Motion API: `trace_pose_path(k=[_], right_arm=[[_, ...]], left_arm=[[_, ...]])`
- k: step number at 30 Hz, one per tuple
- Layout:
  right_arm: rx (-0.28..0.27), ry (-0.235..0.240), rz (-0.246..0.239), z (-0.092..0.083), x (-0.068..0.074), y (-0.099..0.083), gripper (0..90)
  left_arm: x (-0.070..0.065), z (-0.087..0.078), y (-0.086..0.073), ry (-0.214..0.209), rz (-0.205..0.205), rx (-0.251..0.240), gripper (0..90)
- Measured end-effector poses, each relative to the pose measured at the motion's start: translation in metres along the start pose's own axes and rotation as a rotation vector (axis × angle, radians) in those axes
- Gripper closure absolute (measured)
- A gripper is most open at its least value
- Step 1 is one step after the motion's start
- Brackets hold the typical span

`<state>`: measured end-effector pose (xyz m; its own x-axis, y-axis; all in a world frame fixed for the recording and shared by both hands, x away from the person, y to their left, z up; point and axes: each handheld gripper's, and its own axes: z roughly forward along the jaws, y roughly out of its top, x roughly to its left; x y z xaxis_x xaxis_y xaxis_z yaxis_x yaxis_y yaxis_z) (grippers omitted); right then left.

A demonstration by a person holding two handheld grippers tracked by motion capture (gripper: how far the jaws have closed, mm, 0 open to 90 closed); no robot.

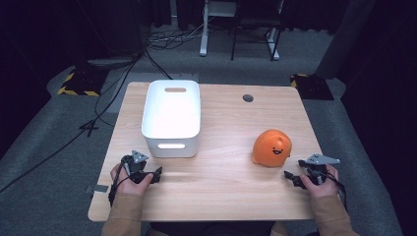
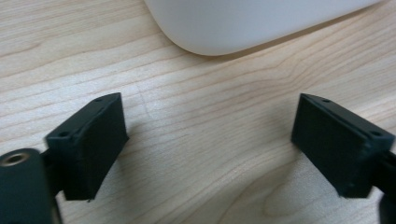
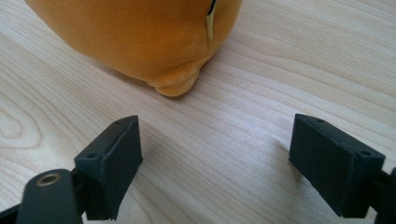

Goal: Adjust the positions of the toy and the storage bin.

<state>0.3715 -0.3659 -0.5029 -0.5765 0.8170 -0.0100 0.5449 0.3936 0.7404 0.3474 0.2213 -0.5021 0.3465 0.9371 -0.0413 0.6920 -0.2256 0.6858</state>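
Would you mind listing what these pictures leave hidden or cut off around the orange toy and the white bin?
- Toy: the right gripper view's top edge cuts it off, face unseen.
- Bin: in the left gripper view, one blurred lower corner, the rest cut off.
- Bin floor: glare in the high view washes out any contents.
- Dark disc: too small to identify.

Just a light wooden table (image 1: pixel 221 187) with a small grey grommet (image 1: pixel 248 98) near its far edge. Grey carpet (image 1: pixel 44 147) all round, black cables (image 1: pixel 105 93) trailing left, hazard-striped plates (image 1: pixel 78 83) at the far corners.
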Motion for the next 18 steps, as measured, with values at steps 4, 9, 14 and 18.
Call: trace_pose_path(k=[4,9,14,18], right_arm=[[0.000,0.000,0.000,0.000,0.000,0.000,17.4],[0.000,0.000,0.000,0.000,0.000,0.000,17.4],[0.000,0.000,-0.001,0.000,0.000,0.000,17.4],[-0.001,0.000,0.000,0.000,0.000,0.000,17.4]], left_arm=[[0.001,-0.003,0.001,-0.033,-0.027,-0.002,17.0],[-0.001,-0.016,0.009,-0.045,-0.019,-0.018,17.4],[-0.001,-0.030,0.017,-0.054,-0.014,-0.043,19.1],[-0.001,-0.041,0.025,-0.056,-0.005,-0.075,18.8]])
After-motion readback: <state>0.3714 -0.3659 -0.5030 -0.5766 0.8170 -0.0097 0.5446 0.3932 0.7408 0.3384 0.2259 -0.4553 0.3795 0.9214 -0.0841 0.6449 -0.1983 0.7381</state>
